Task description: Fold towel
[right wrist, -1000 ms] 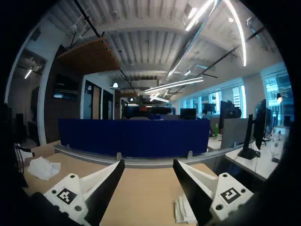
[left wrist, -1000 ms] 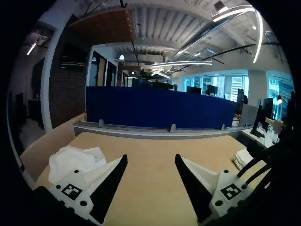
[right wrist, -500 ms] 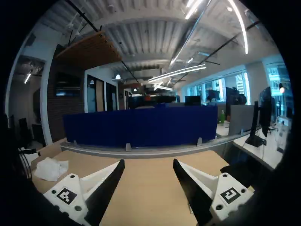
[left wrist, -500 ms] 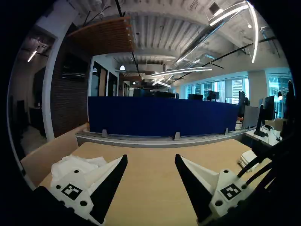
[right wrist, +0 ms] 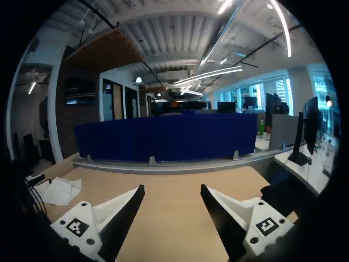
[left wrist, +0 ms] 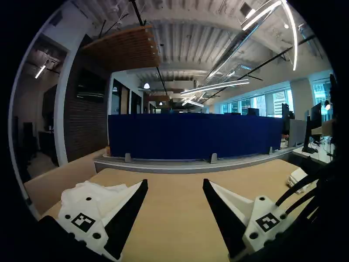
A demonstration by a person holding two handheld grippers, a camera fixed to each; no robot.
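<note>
A crumpled white towel (left wrist: pixel 89 192) lies on the wooden table (left wrist: pixel 174 192) at the left, partly behind my left gripper's left finger. My left gripper (left wrist: pixel 174 194) hangs open above the table with nothing between its fingers. In the right gripper view the same crumpled towel (right wrist: pixel 59 191) rests at the table's left side. My right gripper (right wrist: pixel 172 198) is open too, over bare wood (right wrist: pixel 174 192). A stack of folded white towels (left wrist: pixel 297 176) shows at the right edge of the left gripper view, partly hidden by black cables.
A blue partition (left wrist: pixel 192 135) on a grey rail (left wrist: pixel 183 163) closes off the table's far edge. Black cables (left wrist: pixel 305 192) cross the lower right. More desks with monitors (right wrist: pixel 305 139) stand to the right.
Both views have tilted up and swung slightly, so the table sits lower in each. The folded stack has left the right gripper view. Both grippers stay open.
</note>
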